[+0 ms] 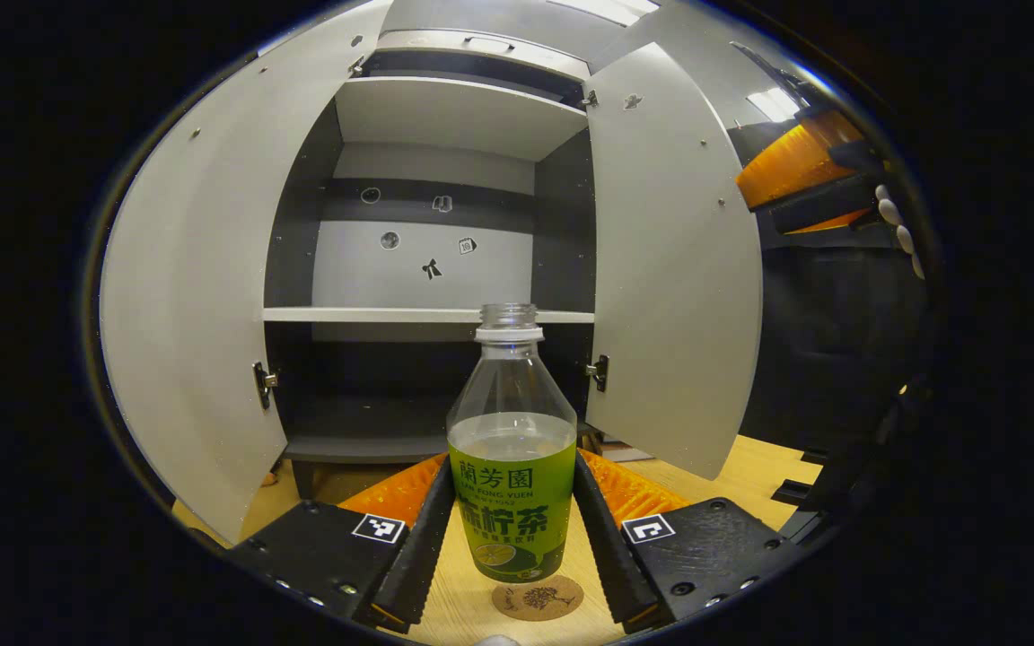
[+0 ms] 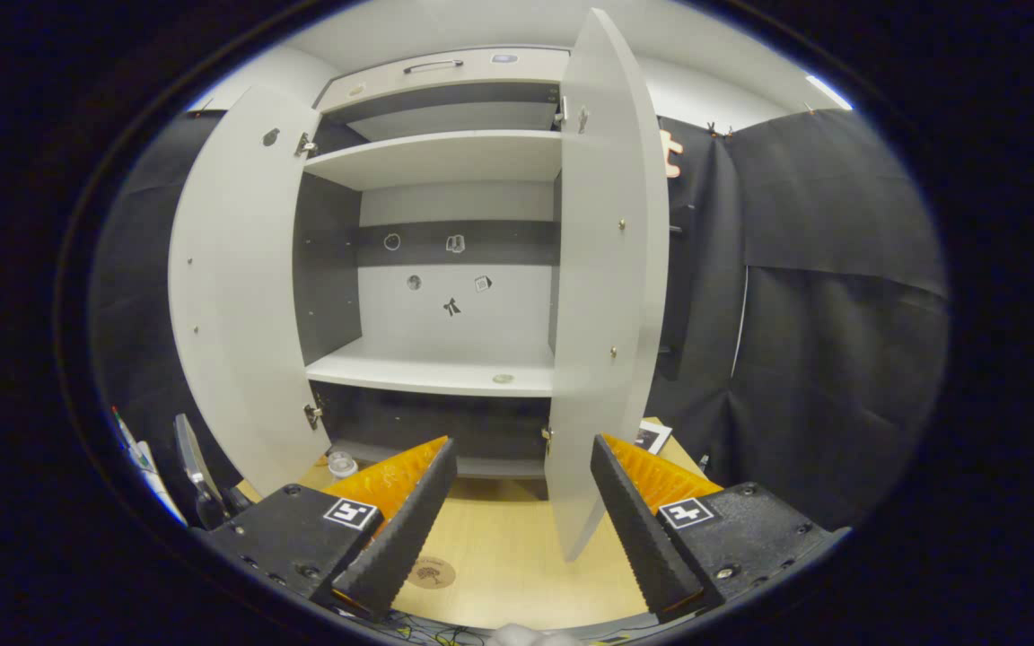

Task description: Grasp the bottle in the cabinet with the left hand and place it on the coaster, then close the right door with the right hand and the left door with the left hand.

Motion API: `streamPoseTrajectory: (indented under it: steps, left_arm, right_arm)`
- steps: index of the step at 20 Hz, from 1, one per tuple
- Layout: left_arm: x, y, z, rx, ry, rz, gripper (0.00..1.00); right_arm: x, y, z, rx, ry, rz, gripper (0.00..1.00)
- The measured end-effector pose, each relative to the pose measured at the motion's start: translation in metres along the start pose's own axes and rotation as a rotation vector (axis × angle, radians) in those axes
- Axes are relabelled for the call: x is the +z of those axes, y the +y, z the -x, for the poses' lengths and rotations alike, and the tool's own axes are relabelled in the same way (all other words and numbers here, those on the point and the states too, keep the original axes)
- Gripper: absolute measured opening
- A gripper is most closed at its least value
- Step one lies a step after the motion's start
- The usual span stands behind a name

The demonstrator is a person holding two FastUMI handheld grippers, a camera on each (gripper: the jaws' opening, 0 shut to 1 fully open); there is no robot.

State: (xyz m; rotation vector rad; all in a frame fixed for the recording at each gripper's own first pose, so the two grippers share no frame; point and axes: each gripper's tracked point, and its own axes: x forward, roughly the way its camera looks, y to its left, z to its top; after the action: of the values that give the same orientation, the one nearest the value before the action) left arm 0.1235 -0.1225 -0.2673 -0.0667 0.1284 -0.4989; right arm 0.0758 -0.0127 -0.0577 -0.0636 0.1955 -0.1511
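- My left gripper is clenched on the bottle, upright, just above the coaster on the table.
- My right gripper is released, holding nothing.
- Cabinet: left door and right door stand open.

Clear plastic bottle, matt cabinet

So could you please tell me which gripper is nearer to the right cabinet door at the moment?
Right. The right gripper is open with the right cabinet door's lower edge just ahead, between its fingers. The left gripper holds the bottle near the coaster, farther away.
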Motion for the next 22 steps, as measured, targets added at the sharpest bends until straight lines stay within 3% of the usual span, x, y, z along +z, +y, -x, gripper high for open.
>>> streamPoseTrajectory:
  steps: [4, 5, 6, 9, 11, 12, 15, 22]
  left_arm:
    - [-0.039, -0.013, 0.0, -0.05, 0.013, 0.001, 0.73]
    - [-0.048, -0.014, -0.001, -0.055, 0.02, -0.003, 0.77]
    - [-0.056, -0.014, -0.001, -0.052, 0.022, -0.004, 0.73]
    - [-0.075, -0.017, -0.003, -0.062, 0.034, -0.003, 0.73]
    - [-0.081, -0.018, -0.004, -0.065, 0.025, -0.018, 0.73]
    - [-0.081, -0.018, -0.004, -0.067, 0.012, -0.021, 0.78]
    - [-0.094, -0.018, -0.007, -0.069, 0.024, -0.015, 0.75]
    - [-0.104, -0.021, -0.004, -0.077, 0.041, -0.055, 0.78]
  right_arm:
    - [-0.01, 0.001, 0.003, 0.004, 0.026, 0.025, 0.99]
    - [-0.012, 0.002, 0.003, 0.006, 0.033, 0.031, 0.99]
    - [-0.014, 0.002, 0.004, 0.007, 0.038, 0.035, 0.99]
    - [-0.018, 0.001, 0.006, 0.01, 0.051, 0.048, 0.99]
    - [-0.019, 0.001, 0.006, 0.009, 0.054, 0.061, 0.99]
    - [-0.02, 0.001, 0.007, 0.009, 0.055, 0.065, 0.99]
    - [-0.022, 0.003, 0.007, 0.017, 0.058, 0.074, 0.99]
    - [-0.025, 0.004, 0.009, 0.017, 0.068, 0.072, 0.99]
